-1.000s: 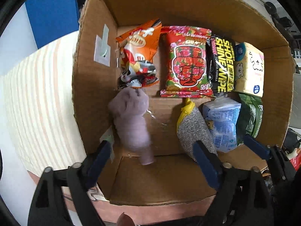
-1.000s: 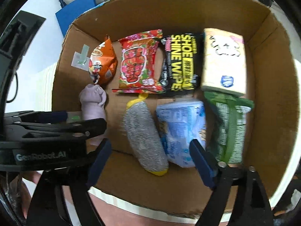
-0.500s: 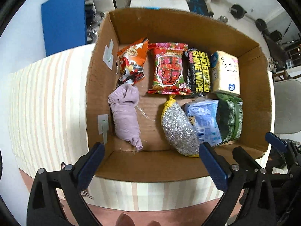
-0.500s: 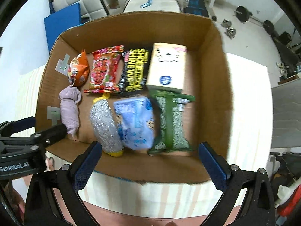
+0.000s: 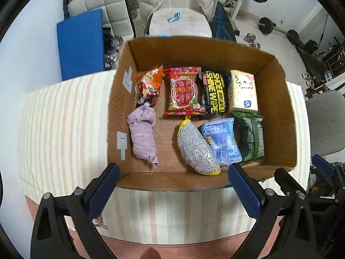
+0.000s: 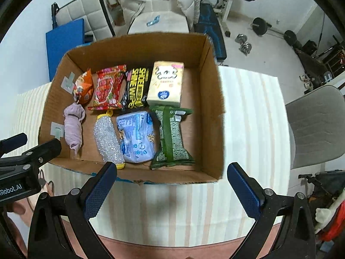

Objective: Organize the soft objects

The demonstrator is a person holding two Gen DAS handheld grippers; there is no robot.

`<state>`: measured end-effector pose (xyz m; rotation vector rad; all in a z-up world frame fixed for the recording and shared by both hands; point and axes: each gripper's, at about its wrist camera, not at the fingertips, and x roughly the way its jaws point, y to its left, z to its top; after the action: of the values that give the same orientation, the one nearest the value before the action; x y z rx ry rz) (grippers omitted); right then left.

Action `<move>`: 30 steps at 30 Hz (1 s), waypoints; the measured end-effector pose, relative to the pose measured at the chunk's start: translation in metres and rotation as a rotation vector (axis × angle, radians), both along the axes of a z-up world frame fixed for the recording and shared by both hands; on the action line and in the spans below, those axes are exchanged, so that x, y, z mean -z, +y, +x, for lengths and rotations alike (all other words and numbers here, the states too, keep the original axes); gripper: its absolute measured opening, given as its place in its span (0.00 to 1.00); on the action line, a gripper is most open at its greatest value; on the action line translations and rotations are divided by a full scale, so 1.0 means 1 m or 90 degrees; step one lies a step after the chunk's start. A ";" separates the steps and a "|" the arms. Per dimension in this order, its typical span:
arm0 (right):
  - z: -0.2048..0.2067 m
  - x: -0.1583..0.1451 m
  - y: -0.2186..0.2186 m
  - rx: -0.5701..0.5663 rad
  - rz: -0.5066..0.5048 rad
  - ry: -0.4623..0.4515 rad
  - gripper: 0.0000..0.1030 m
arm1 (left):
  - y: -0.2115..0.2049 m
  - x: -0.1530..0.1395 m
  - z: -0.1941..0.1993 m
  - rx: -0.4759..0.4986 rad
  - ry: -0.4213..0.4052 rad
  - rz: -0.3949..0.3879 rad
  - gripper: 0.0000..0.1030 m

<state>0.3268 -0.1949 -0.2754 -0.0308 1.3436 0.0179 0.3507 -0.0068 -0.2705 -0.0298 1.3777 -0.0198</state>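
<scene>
With both tools above the box (image 5: 278, 116), your left gripper (image 5: 172, 192) and right gripper (image 6: 172, 188) stand spread wide, holding nothing. Inside the box lie two rows: four packets along its far wall, four items along its near wall. The sock (image 5: 143, 136) by the box's left wall is likely light and limp; pinch it mid-bundle. The scrubber (image 5: 197, 149) probably springs back; grip across its waist. Both run lengthwise from near wall toward far wall, the scrubber's yellow tip (image 5: 212, 172) nearest you.
</scene>
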 end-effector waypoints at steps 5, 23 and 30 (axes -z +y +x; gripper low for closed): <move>-0.020 -0.038 -0.004 -0.003 -0.003 -0.056 1.00 | -0.003 -0.044 -0.026 -0.008 -0.068 0.019 1.00; -0.161 -0.186 -0.023 -0.021 0.051 -0.206 1.00 | -0.012 -0.169 -0.171 -0.029 -0.220 0.042 1.00; -0.209 -0.223 -0.026 -0.025 0.060 -0.247 1.00 | -0.012 -0.198 -0.214 -0.026 -0.242 0.014 1.00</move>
<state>0.1174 -0.2210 -0.0522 0.0191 0.9534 0.1034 0.1370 -0.0192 -0.0729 -0.0333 0.9977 0.0230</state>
